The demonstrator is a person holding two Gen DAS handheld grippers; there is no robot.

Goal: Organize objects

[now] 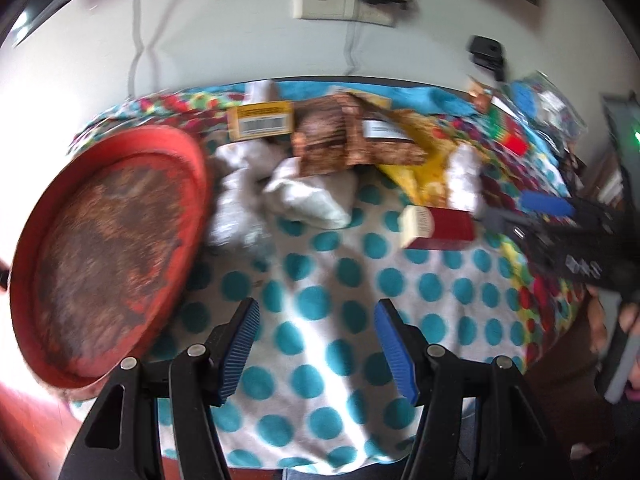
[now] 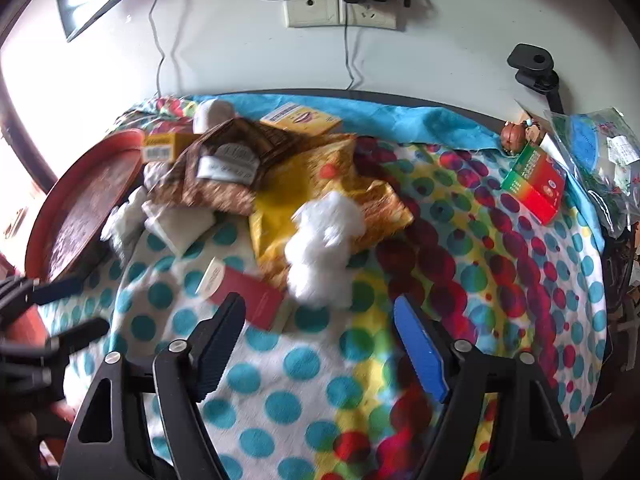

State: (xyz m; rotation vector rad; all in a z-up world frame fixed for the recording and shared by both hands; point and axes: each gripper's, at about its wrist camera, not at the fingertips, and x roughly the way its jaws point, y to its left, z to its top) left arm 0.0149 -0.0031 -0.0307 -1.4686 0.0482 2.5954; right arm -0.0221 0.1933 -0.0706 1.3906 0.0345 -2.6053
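A red tray (image 1: 104, 248) lies at the table's left edge; it also shows in the right wrist view (image 2: 84, 200). A pile of brown packets (image 1: 332, 136), a yellow bag (image 2: 288, 208), white crumpled tissues (image 2: 324, 240) and a small red box (image 1: 440, 226) lie on the dotted cloth. The red box also shows in the right wrist view (image 2: 248, 296), just ahead of the right gripper's left finger. My left gripper (image 1: 316, 320) is open and empty above the cloth. My right gripper (image 2: 320, 312) is open and empty, and also shows in the left wrist view (image 1: 520, 216), close to the red box.
A red-green box (image 2: 536, 184), a small brown figurine (image 2: 514, 136) and a plastic bag (image 2: 600, 160) lie at the far right. A yellow barcode box (image 1: 260, 120) lies at the back. A wall socket (image 2: 340, 4) with cables is behind.
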